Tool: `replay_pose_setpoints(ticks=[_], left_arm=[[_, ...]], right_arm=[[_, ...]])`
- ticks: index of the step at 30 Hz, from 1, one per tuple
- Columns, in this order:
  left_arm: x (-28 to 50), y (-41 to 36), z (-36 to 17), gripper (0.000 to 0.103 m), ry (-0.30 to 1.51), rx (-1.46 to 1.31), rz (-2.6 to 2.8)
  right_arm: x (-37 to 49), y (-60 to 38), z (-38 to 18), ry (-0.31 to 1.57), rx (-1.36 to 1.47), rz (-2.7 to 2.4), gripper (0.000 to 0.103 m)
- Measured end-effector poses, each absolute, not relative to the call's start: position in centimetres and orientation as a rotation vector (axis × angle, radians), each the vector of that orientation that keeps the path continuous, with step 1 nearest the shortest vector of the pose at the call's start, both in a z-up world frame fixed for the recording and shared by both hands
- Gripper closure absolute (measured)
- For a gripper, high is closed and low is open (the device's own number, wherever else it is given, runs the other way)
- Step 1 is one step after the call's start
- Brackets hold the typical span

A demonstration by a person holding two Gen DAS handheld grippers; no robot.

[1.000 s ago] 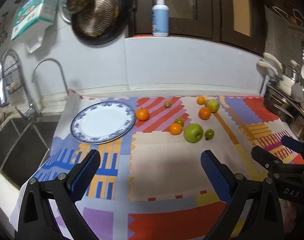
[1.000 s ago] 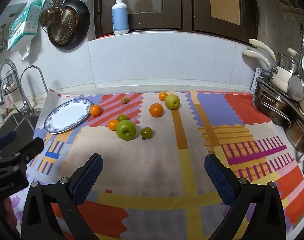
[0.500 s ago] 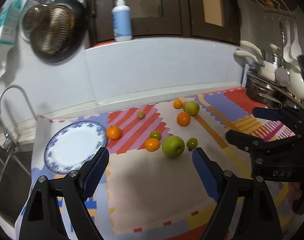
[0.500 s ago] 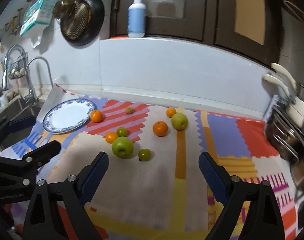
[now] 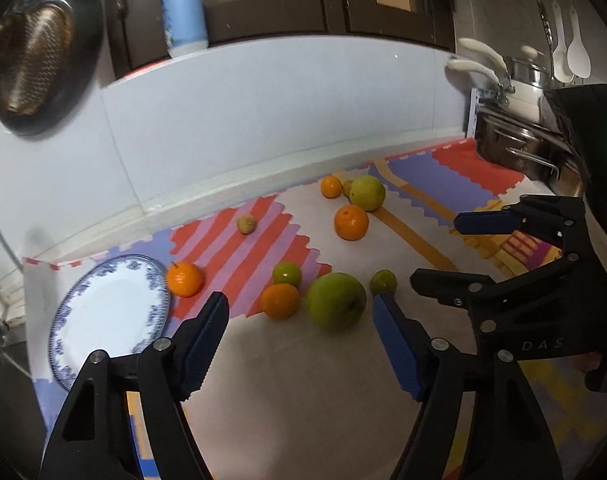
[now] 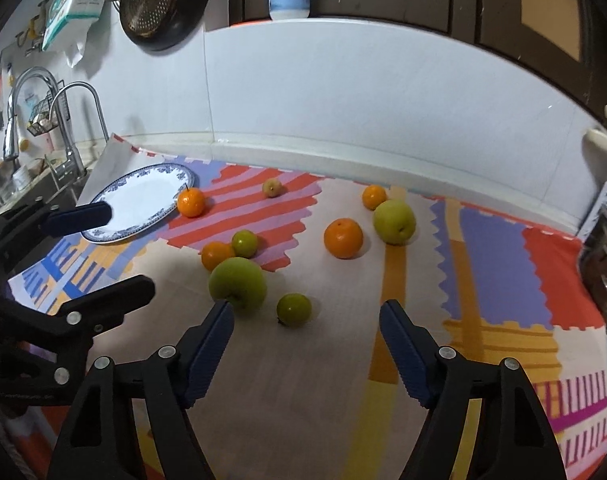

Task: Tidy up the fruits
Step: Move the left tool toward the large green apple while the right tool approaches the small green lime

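Straight ahead of my left gripper (image 5: 299, 328) the big green apple (image 5: 336, 300) and an orange (image 5: 280, 300) sit touching, blocking a direct run forward. Off to its left the blue-rimmed plate (image 5: 63, 312) lies bare, with one orange just beside its rim. Bare mat (image 6: 303, 380) lies under my right gripper (image 6: 306, 332); only a small green fruit (image 6: 293, 309) stands ahead. Pots (image 5: 515, 148) wall off the far right.
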State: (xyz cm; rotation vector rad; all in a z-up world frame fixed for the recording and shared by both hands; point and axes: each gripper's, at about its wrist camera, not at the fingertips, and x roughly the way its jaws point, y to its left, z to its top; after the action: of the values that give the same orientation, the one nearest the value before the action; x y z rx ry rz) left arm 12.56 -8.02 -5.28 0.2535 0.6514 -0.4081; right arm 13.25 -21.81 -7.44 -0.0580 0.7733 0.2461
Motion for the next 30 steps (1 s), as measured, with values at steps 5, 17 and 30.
replay_pose_setpoints(ticks=[5,17,30], left_arm=[[14.2,-8.7,-6.7,0.032,0.677,0.270,-0.448],[17.1,-9.4,-9.3,0.051,0.739,0.280,-0.597],[18.9,-9.7,-10.4,0.050,0.781,0.229,-0.681]], right_arm=[[15.0,-22.1,-9.0,0.814,-0.038,0.266,0.036],[16.9,-21.4,-11.3,0.870,-0.047,0.306,0.047],[18.2,-21.3,-12.6,0.911,-0.035,0.333,0.055]])
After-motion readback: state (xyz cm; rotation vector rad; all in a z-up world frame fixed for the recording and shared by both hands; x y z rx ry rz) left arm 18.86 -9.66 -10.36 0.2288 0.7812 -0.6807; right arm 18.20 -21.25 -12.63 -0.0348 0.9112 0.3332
